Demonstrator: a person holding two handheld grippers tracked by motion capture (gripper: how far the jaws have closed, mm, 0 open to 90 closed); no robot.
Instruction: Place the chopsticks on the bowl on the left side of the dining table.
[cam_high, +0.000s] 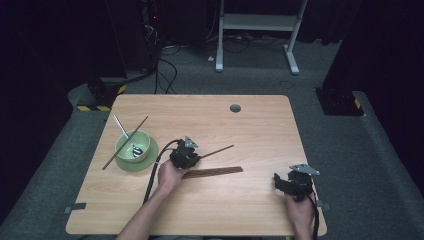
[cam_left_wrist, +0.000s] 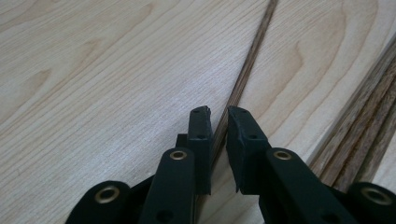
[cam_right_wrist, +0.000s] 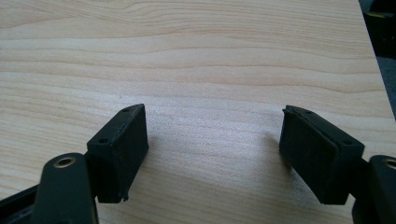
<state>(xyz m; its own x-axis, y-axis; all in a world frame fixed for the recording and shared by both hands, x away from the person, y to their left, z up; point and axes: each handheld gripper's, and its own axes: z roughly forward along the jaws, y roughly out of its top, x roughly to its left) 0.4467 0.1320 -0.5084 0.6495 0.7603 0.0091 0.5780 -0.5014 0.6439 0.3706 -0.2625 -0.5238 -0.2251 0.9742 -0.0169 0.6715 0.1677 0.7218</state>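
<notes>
The chopstick (cam_left_wrist: 243, 74) lies on the tabletop (cam_high: 250, 200) near its middle, slanting up to the right in the high view, just above a dark wooden strip (cam_high: 212, 172) that lies beside it. We see our left claw (cam_left_wrist: 218, 119) set down over the chopstick's near end: in the left gripper view the two black jaws stand almost together, with the thin stick running through the narrow gap between them. Whether the pads (cam_left_wrist: 201, 128) already press on it we cannot tell, as a slim gap shows at the tips. In the high view our left hand (cam_high: 170, 175) comes in from the bottom edge, forearm angled up and to the right, the claw pointing forward and down at the tabletop.

Our right claw (cam_right_wrist: 212, 149) hangs low over bare wood near the tabletop's right front corner, its jaws spread wide with nothing between them. The right hand (cam_high: 299, 202) grips it from below, wrist straight, well apart from the left.

At the left of the tabletop a green bowl (cam_high: 131, 142) sits on a green plate (cam_high: 150, 159). A second chopstick (cam_high: 117, 150) leans across the bowl's rim, and a spoon (cam_high: 122, 131) rests inside it.
</notes>
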